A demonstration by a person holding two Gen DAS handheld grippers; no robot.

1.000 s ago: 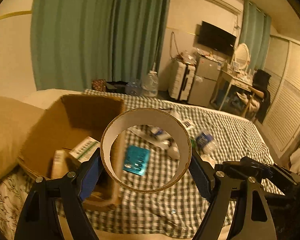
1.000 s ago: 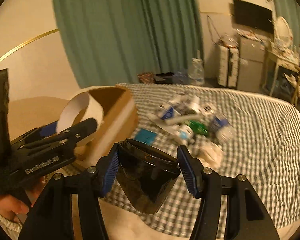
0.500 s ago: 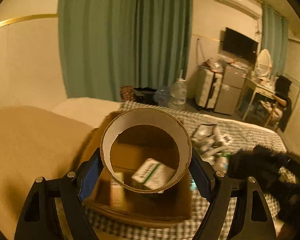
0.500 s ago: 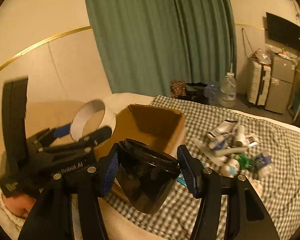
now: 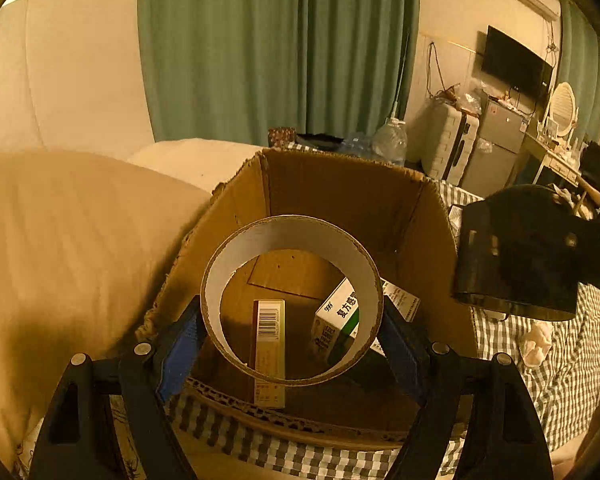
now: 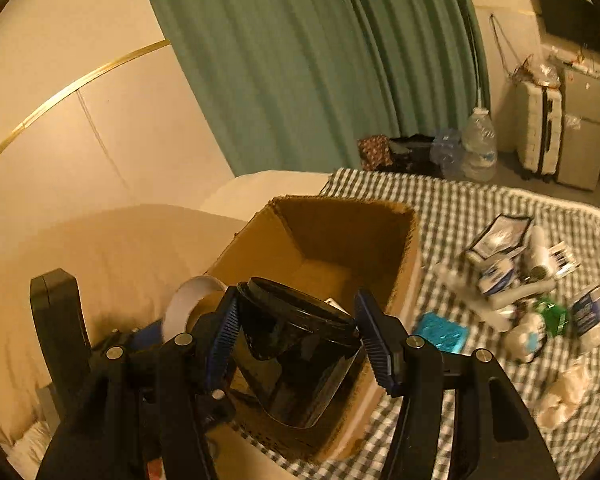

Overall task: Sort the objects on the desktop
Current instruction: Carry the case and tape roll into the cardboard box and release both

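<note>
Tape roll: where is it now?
Left wrist view, centre: the tape roll is clamped in the left gripper, over the open cardboard box.

Checked bed (image 6: 460, 208), cardboard box (image 6: 340, 232), scattered toiletries (image 6: 516, 280)

Cardboard box (image 5: 340, 208) on checked bedspread (image 6: 480, 208), pillow (image 5: 60, 260) to its left. Two packets (image 5: 269, 332) inside box. Tape ring (image 5: 292, 300) above box opening, jar (image 6: 296, 352) beside it. Clutter pile (image 6: 520, 280) right of box. Curtain (image 5: 260, 48) behind.
</note>
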